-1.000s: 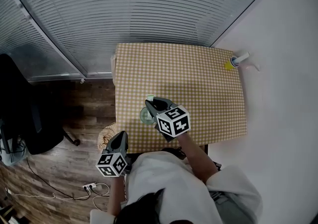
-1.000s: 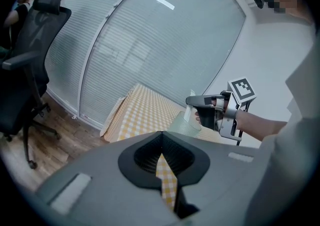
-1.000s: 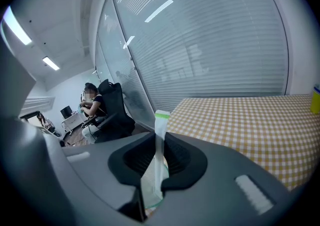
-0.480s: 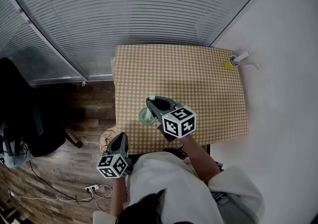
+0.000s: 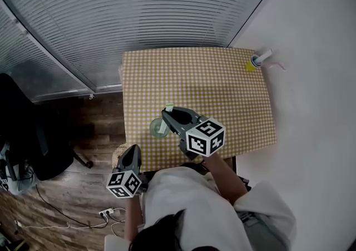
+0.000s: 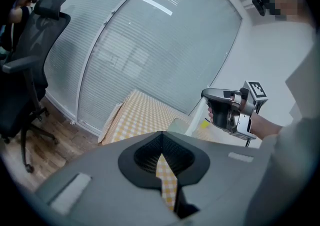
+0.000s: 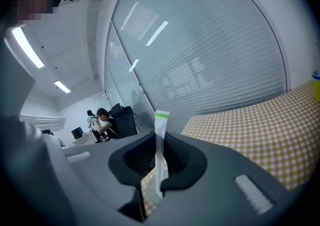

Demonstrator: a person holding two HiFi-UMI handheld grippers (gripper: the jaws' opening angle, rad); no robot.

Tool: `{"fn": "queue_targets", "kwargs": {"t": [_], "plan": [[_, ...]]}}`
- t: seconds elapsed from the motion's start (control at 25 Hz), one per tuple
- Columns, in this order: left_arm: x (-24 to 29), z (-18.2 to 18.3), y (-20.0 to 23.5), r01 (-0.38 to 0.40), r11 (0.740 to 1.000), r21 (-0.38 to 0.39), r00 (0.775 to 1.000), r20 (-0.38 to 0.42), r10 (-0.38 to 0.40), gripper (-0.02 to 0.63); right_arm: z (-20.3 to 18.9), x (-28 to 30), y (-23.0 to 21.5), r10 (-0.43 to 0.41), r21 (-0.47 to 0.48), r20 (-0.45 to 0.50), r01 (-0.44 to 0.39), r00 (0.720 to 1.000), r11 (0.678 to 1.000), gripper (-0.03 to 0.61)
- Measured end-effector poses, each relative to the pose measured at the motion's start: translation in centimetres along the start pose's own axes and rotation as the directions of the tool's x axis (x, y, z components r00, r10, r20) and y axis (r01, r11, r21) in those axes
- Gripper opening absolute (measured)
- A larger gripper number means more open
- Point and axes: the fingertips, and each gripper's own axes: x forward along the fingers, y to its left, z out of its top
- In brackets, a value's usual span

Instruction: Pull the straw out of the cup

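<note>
Clamped between right gripper [image 7: 159, 142] jaws: white straw [image 7: 161, 120], long axis near vertical, green tip up, lower end at clear cup [image 5: 158, 129] mouth. Left gripper [image 6: 161, 142] jaws together, nothing held, off table edge. Yellow gingham table [image 5: 222, 88]; slatted blinds [image 5: 139, 10], wood floor [image 5: 83, 127].

The left claw [image 5: 132, 151] and the right claw [image 5: 167, 114] are dark grey moulded plastic. Each carries a white cube [image 5: 206, 137] printed with black square markers. The person wears a white top [image 5: 189, 205] with loose sleeves [image 5: 261, 208].
</note>
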Motion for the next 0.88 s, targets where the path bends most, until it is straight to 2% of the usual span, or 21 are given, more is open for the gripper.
{"fn": "queue_targets", "kwargs": {"t": [0.16, 0.6, 0.88], "plan": [[0.3, 0.9, -1.0, 0.010, 0.998, 0.059, 0.999, 0.044, -0.013, 0.014, 0.9, -1.6, 0.0, 0.015, 0.029, 0.041, -0.016, 0.999, 0.999, 0.046], [0.6, 0.7, -3.5, 0.032, 0.997, 0.074, 0.995, 0.088, -0.039, 0.014, 2.4, -7.1, -2.9, -0.034, 0.121, 0.138, 0.018, 0.990, 0.992, 0.046], [0.6, -0.3, -5.2, 0.035, 0.995, 0.091, 0.996, 0.084, -0.042, 0.014, 1.6, -10.1, -5.2, -0.074, 0.157, 0.136, 0.052, 0.988, 0.986, 0.046]]}}
